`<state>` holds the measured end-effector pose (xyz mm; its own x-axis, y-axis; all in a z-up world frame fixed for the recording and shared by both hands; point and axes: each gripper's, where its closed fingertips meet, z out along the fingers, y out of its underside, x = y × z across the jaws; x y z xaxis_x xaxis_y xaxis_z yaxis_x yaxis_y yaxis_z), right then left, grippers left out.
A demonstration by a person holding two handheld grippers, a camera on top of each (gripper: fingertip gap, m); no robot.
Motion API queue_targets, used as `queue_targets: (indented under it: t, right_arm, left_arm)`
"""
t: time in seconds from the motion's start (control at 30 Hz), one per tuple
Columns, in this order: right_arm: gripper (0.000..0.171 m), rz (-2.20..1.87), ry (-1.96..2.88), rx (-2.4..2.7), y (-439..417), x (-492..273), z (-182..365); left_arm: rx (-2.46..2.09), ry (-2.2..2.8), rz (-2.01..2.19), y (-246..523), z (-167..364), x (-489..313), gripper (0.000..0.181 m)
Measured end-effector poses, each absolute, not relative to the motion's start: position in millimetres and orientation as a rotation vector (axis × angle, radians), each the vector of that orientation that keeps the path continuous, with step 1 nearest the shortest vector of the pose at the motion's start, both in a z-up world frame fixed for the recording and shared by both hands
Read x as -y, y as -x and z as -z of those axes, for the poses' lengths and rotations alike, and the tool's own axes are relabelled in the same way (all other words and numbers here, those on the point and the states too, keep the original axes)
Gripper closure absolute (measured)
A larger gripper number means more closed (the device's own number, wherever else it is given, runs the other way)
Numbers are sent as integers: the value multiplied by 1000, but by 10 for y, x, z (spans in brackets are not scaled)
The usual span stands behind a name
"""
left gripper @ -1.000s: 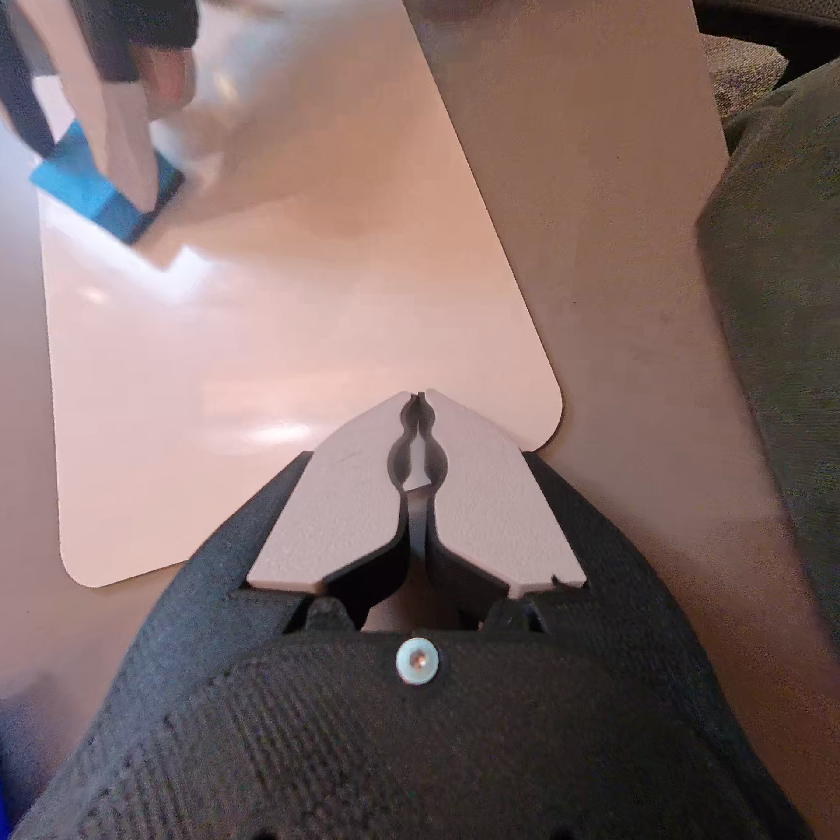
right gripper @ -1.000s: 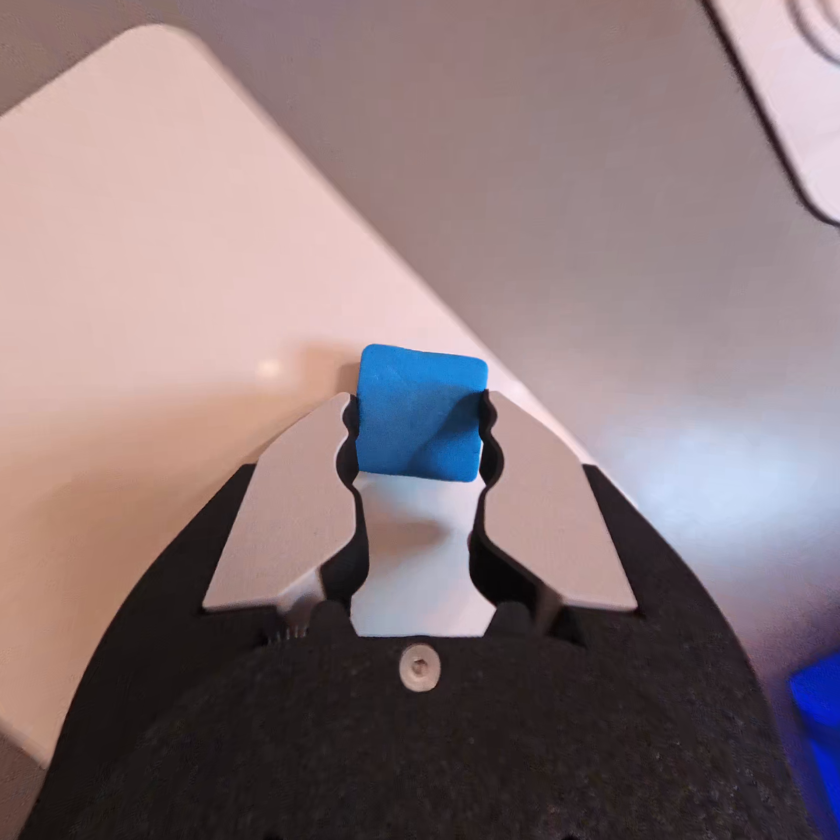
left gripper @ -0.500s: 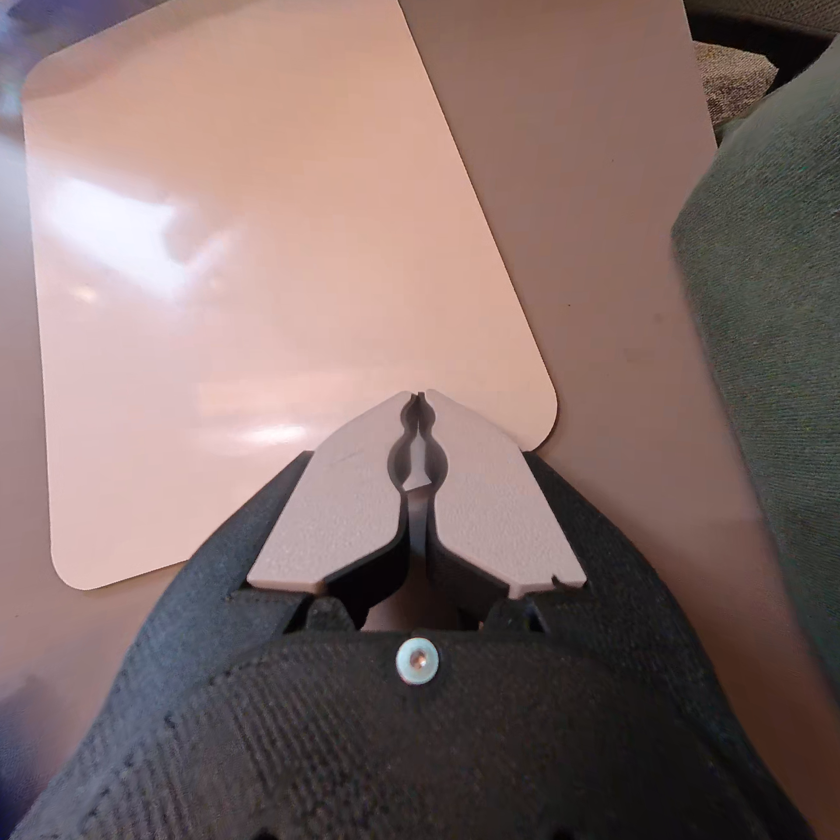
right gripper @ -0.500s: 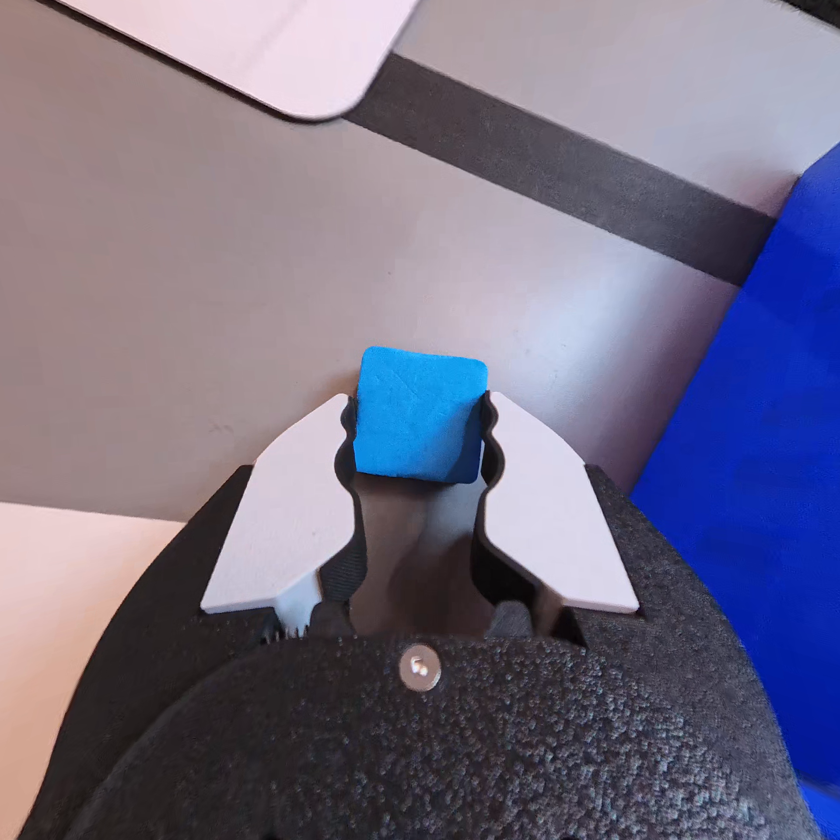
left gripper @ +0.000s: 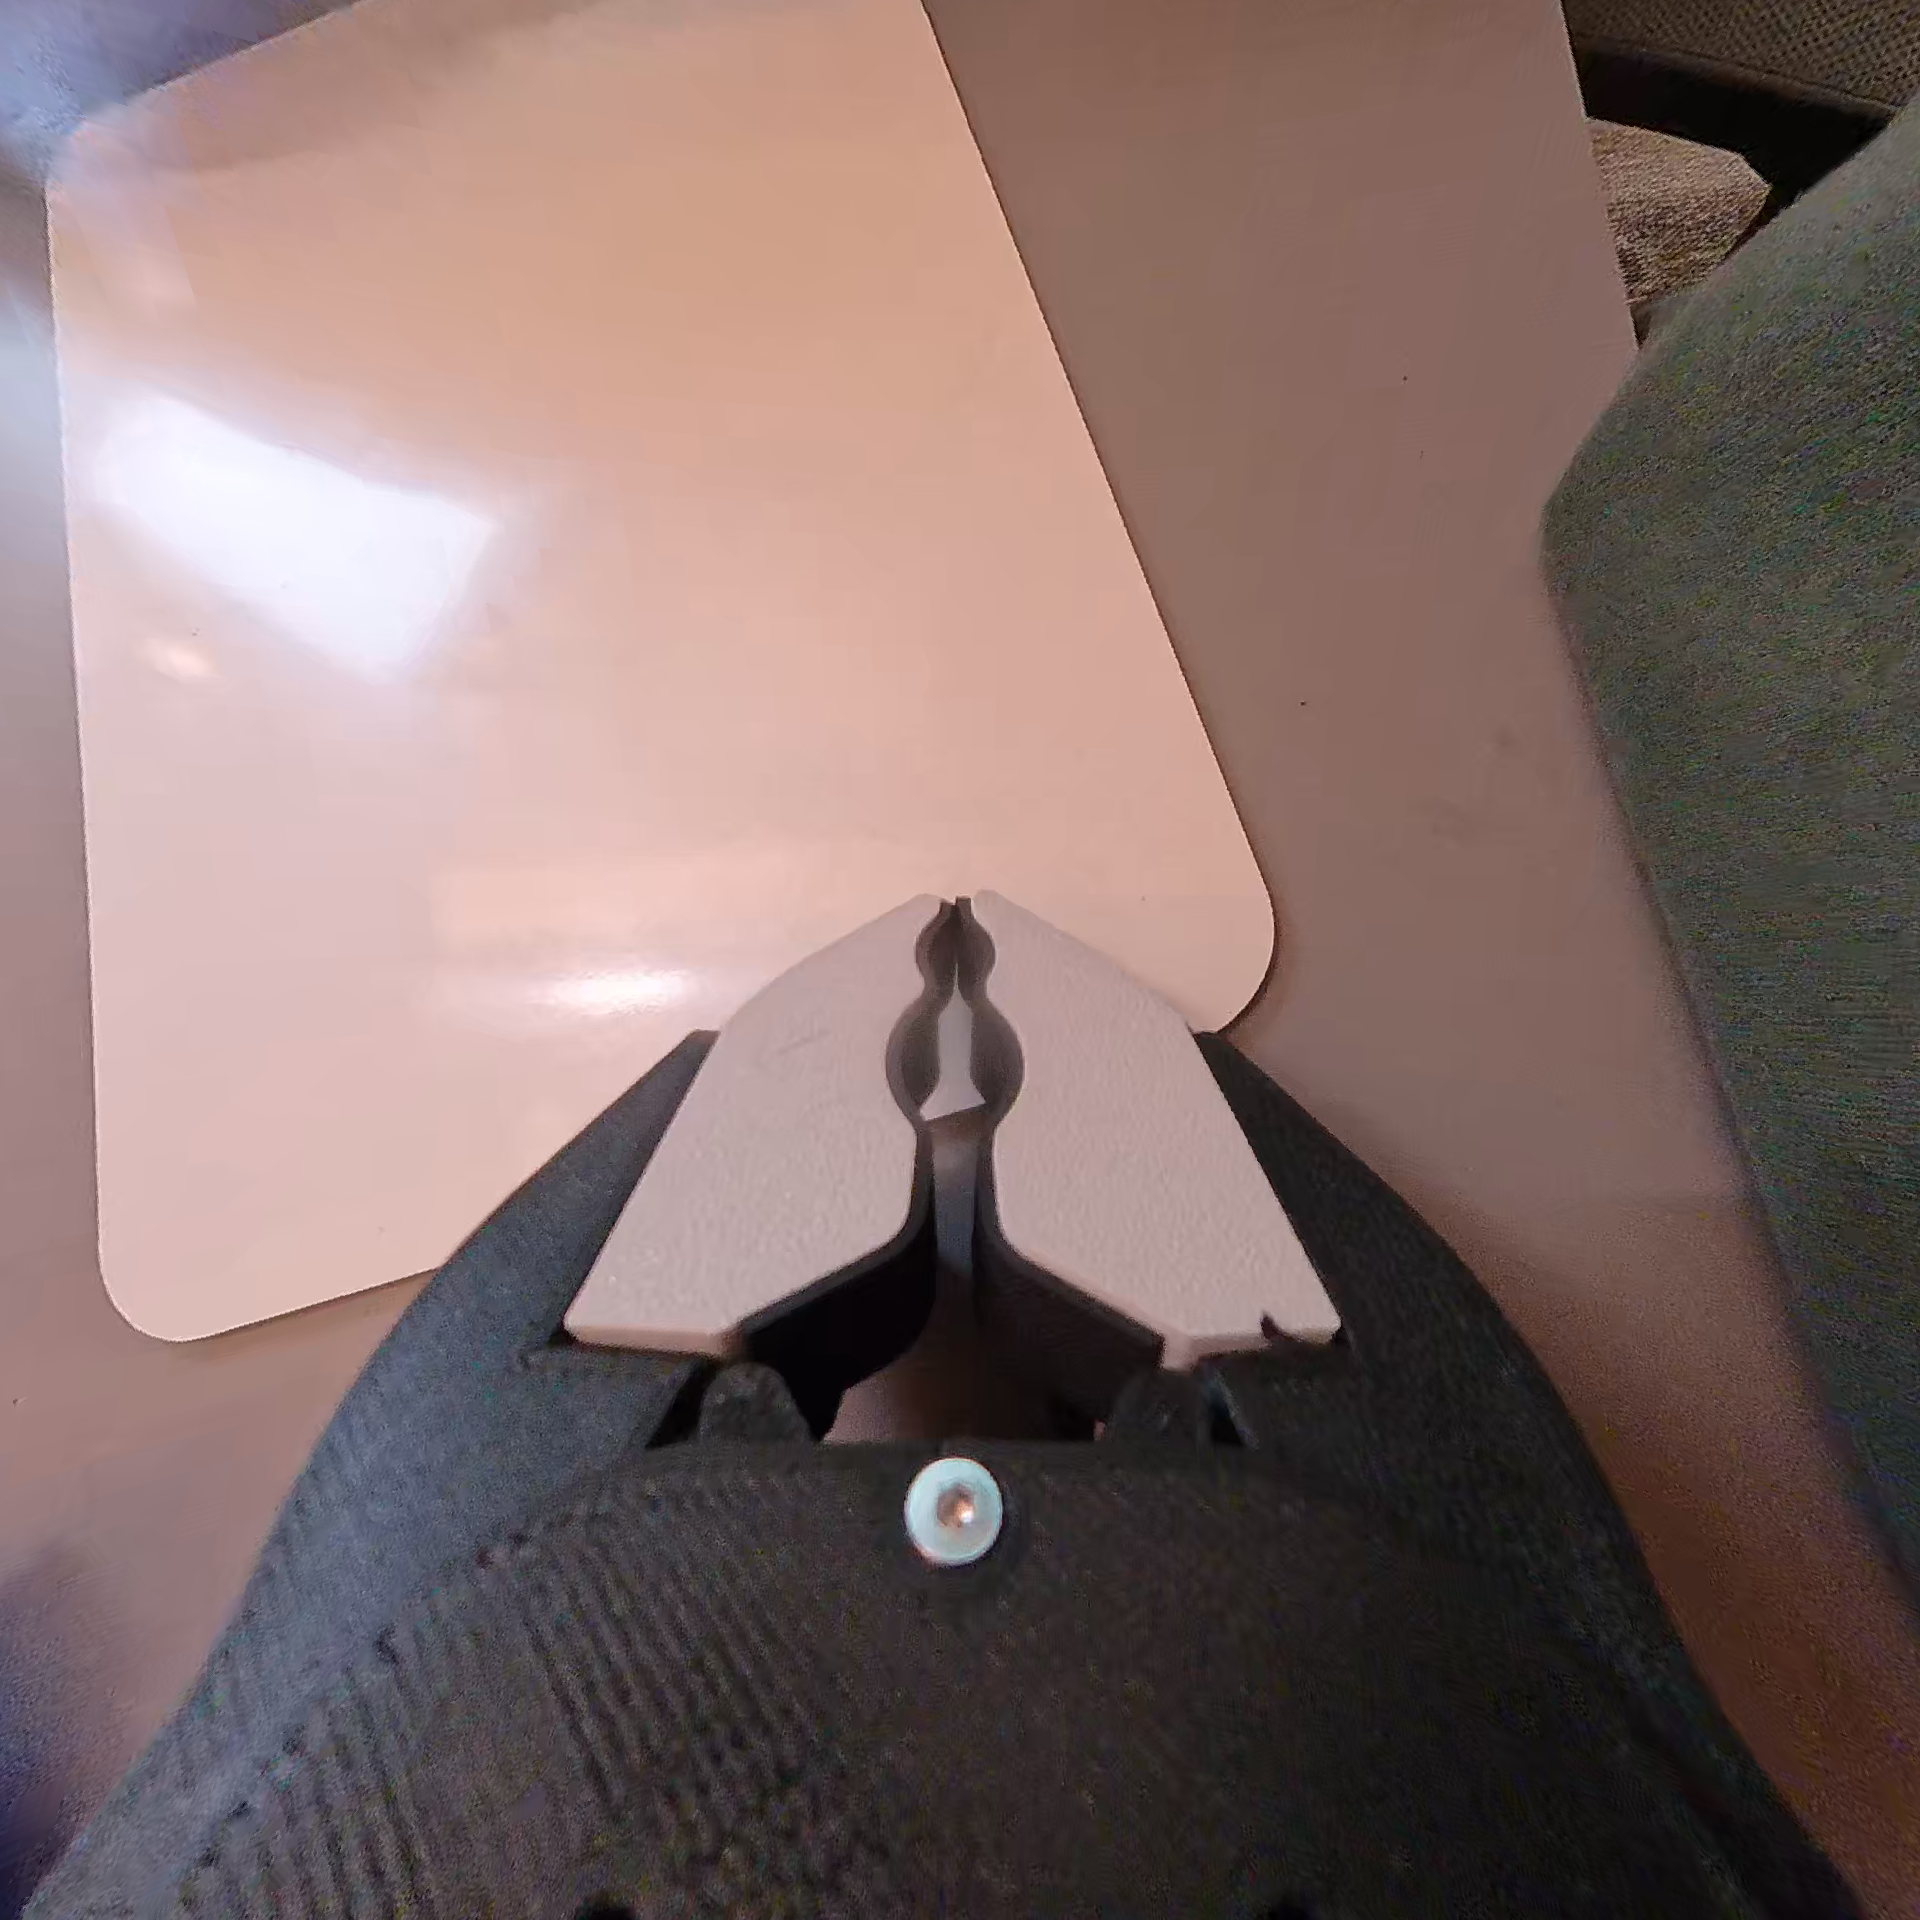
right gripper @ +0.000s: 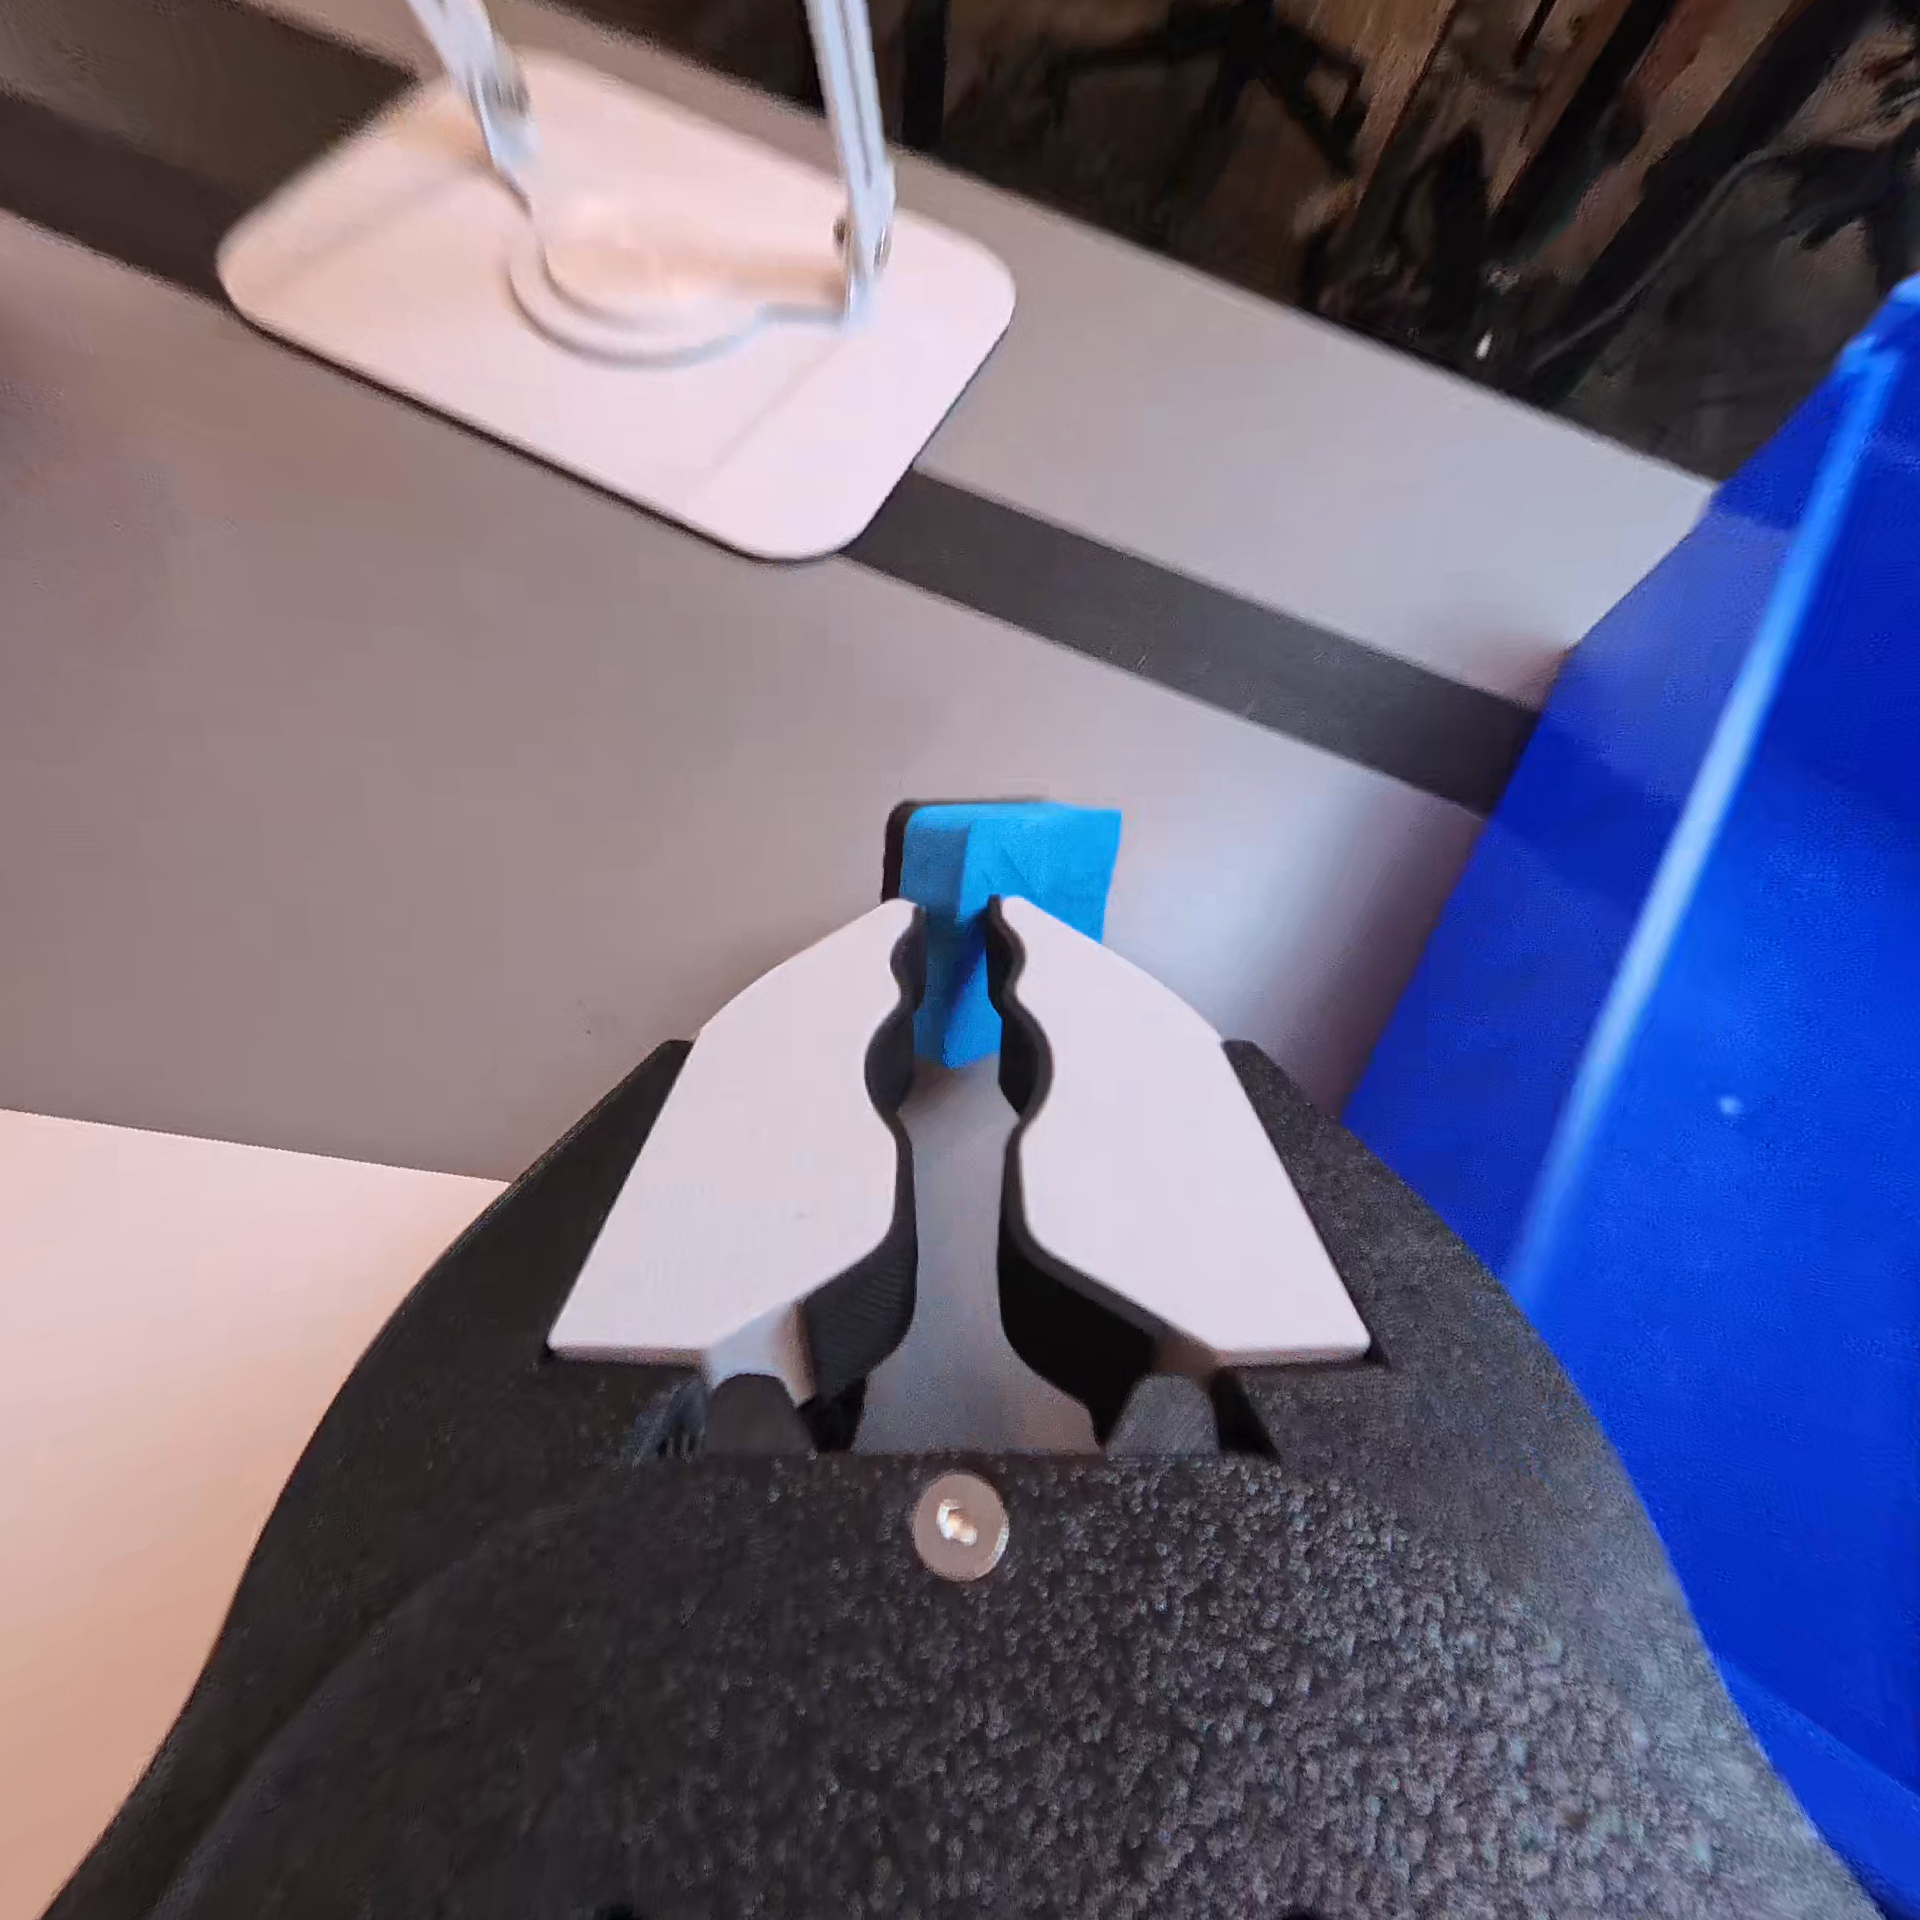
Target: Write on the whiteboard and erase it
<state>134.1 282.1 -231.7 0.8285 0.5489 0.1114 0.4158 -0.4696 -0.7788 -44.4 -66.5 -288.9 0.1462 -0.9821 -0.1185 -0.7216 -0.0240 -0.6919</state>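
Lying flat on the grey table (left gripper: 1351, 520), the whiteboard (left gripper: 582, 623) shows no marks. Left gripper (left gripper: 958, 906) hovers at its near corner, jaws clenched empty. Right gripper (right gripper: 954, 906) clamps the blue eraser (right gripper: 1003, 868) beside a blue bin (right gripper: 1714, 935).

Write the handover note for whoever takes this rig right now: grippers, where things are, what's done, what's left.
Left gripper: jaws shut, empty, over the near right corner of the whiteboard.
Right gripper: jaws shut on the blue eraser, off the board over the grey table, next to a blue bin.
Whiteboard lies flat on the table; no marks show on the part in view.
No marker in view.
Done: the board looks wiped clean.
Left: probably just set the eraser down; check the covered corner for leftover marks.
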Motion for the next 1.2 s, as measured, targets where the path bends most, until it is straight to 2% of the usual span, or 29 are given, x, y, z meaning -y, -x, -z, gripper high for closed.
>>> queue_targets:
  t: [0.07,0.23,0.3,0.5,0.57,0.6,0.63,0.73,0.8,0.9,1.03,1.2]
  right_arm:
    - [148,-222,2100,664,-1437,-2790,2119]
    - [150,-223,2032,643,-1582,-2715,1866]
    - [144,-222,2027,638,-1585,-2691,1858]
    - [105,-159,2281,719,-1578,-2604,2519]
    - [99,-117,2358,757,-1600,-2565,2748]
    - [101,-80,2368,767,-1625,-2568,2808]
    - [112,-50,2355,776,-1641,-2584,2811]
    - [161,-58,2282,791,-1621,-2580,2615]
    - [166,-58,2216,779,-1647,-2585,2404]
    - [140,-77,2214,744,-1764,-2554,2276]
    - [114,-74,2324,800,-1827,-2401,2602]
    - [107,-203,2319,772,-1711,-2338,2694]
  left_arm:
    - [-1629,1806,533,442,2889,663,181]
    - [-1625,1814,537,437,2890,659,181]
    - [-1621,1818,538,437,2889,657,181]
    - [-1609,1828,535,440,2890,651,181]
    - [-1608,1829,535,442,2891,649,181]
    - [-1607,1829,536,442,2891,649,181]
    - [-1607,1830,538,443,2892,649,181]
    - [-1607,1830,542,444,2892,648,181]
    - [-1606,1830,544,444,2893,648,181]
    - [-1608,1829,544,445,2893,648,181]
    - [-1611,1826,545,447,2894,650,181]
    - [-1610,1828,544,449,2894,652,181]
